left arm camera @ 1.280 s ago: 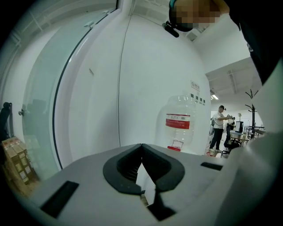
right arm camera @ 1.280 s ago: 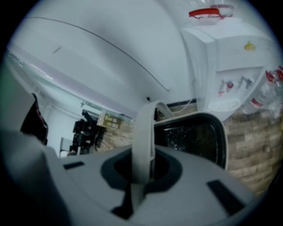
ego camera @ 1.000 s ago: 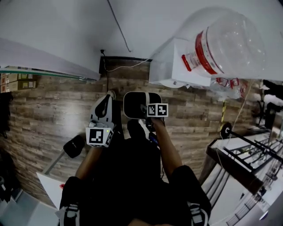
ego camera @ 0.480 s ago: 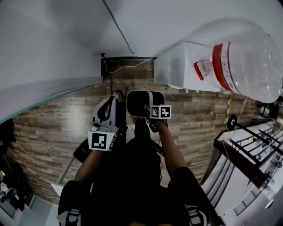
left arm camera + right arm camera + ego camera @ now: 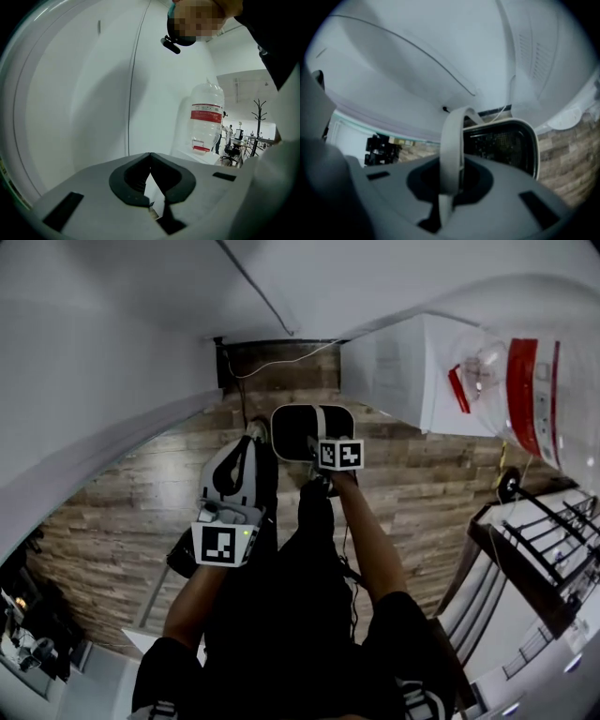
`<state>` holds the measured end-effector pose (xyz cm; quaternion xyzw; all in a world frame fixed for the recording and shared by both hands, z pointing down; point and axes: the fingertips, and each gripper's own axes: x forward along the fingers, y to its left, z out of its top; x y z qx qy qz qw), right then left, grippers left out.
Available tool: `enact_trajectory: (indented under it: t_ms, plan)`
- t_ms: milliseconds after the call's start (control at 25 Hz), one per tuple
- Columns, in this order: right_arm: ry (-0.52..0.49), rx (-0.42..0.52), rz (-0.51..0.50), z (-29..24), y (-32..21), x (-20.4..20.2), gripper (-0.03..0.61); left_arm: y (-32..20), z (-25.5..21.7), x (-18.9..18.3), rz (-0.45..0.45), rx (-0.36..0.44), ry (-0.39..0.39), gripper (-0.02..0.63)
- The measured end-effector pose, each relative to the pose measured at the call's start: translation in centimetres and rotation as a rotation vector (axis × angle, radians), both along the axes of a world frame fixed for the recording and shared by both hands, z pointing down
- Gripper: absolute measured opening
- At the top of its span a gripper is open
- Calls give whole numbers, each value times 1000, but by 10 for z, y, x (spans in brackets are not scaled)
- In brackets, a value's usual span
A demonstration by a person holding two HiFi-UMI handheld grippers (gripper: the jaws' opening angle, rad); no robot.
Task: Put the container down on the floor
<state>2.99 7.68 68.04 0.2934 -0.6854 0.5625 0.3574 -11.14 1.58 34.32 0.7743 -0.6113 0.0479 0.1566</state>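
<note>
Right gripper view: mesh container (image 5: pixel 501 140), handle (image 5: pixel 452 150) clasped by right gripper (image 5: pixel 451 187)

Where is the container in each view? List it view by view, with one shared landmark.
Head view: container, upper centre.
Left gripper view: not in it.
Right gripper view: container right of centre, its handle between the fingers.
Shared landmark: wood-plank floor, in head and right gripper views.
</note>
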Motion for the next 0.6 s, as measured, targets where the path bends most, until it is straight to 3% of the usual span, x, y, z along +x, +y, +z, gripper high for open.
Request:
enact_trajectory:
  t_ms: [600]
  plan:
    - [16, 44, -32, 135, -72, -22, 34, -22, 79, -11, -1, -59, 59, 28]
